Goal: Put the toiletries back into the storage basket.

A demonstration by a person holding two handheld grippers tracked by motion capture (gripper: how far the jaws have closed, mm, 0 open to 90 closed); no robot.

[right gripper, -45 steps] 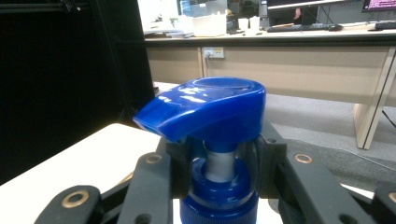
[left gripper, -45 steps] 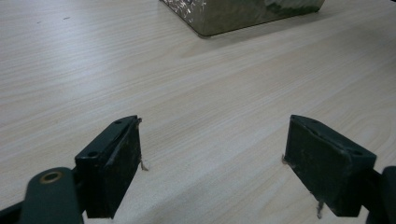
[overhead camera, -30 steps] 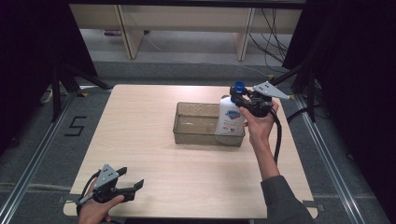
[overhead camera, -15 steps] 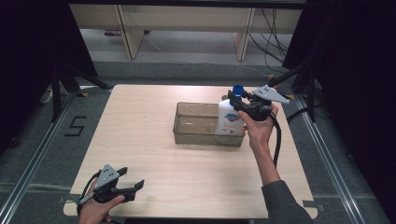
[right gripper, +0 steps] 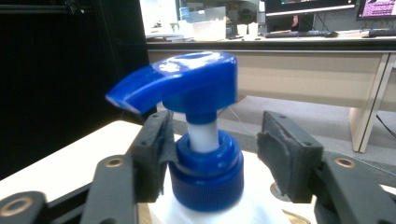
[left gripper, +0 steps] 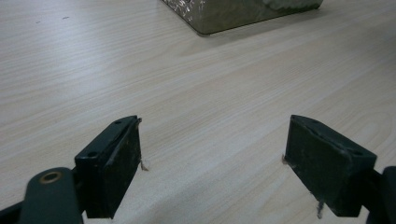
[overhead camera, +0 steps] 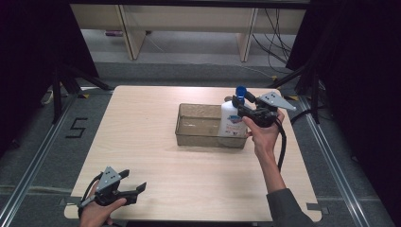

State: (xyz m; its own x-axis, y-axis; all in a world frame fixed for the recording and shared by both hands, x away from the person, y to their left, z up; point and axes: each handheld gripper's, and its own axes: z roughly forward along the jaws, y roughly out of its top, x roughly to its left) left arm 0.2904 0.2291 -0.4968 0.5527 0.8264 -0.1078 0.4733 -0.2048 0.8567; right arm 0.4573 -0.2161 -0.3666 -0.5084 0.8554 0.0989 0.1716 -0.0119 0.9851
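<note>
The right gripper [overhead camera: 242, 107] is letting go of the pump bottle [overhead camera: 231, 124], which is standing upright at the right end of the clear plastic tray [overhead camera: 191, 126] on the table [overhead camera: 142, 142]. In the right gripper view, the jaws are standing on both sides of the blue collar [right gripper: 206, 170] under the pump head [right gripper: 182, 84]. They have just been opening: one pad is still close against the collar, while a clear gap is showing at the other side, so the bottle is between them but is no longer pinched.

The step in hand seems to be the release after placing the bottle into the tray. I am judging that the next move is calling for a little more opening and then a straight pull back, away from the neck, so that the pads are not catching under the pump head and tipping the bottle.

The left gripper [overhead camera: 132, 188] is resting low near the front left corner of the table, well apart from the tray. Its jaws are spread wide, with nothing between them except bare wood, as the left gripper view is showing.

Counting the things: one bottle, one tray, one table, two grippers, each in one hand.
</note>
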